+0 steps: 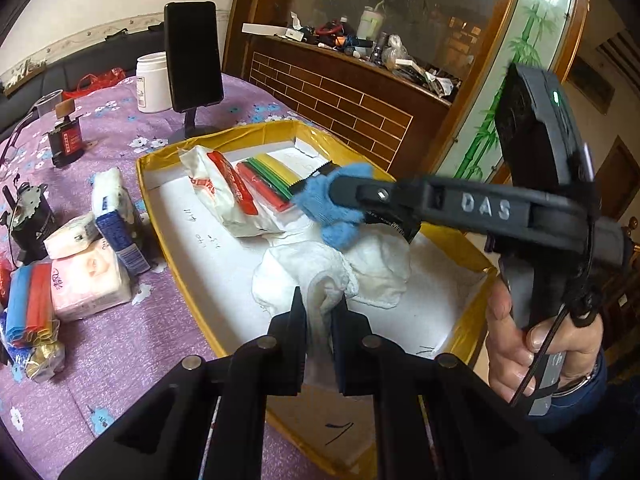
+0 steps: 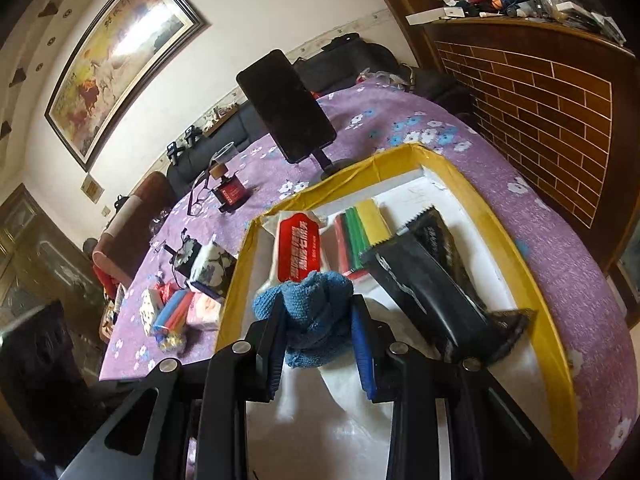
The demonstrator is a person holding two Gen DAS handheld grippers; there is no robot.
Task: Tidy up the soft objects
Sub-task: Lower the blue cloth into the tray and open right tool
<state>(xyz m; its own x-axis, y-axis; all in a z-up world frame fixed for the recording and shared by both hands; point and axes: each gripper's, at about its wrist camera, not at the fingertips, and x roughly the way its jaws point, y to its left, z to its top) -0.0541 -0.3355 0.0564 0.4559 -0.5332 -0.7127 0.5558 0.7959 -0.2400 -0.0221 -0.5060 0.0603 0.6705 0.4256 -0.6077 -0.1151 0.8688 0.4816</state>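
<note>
Left gripper (image 1: 320, 312) clenched on white towel (image 1: 320, 276), inside yellow box (image 1: 160, 208). Right gripper (image 2: 320, 320) grasping blue cloth (image 2: 312, 312), just above towel; tissue pack (image 2: 298, 252) beyond fingertips.

Left gripper (image 1: 320, 312) pinches the white towel (image 1: 332, 276) inside the yellow tray (image 1: 468, 312); right gripper (image 1: 344, 200) clamps a blue cloth (image 1: 332, 204) just above that towel, beside the tissue pack (image 1: 220, 192).

Phone on stand (image 1: 195, 56), white jar (image 1: 151, 82) behind; framed painting (image 2: 116, 60).
</note>
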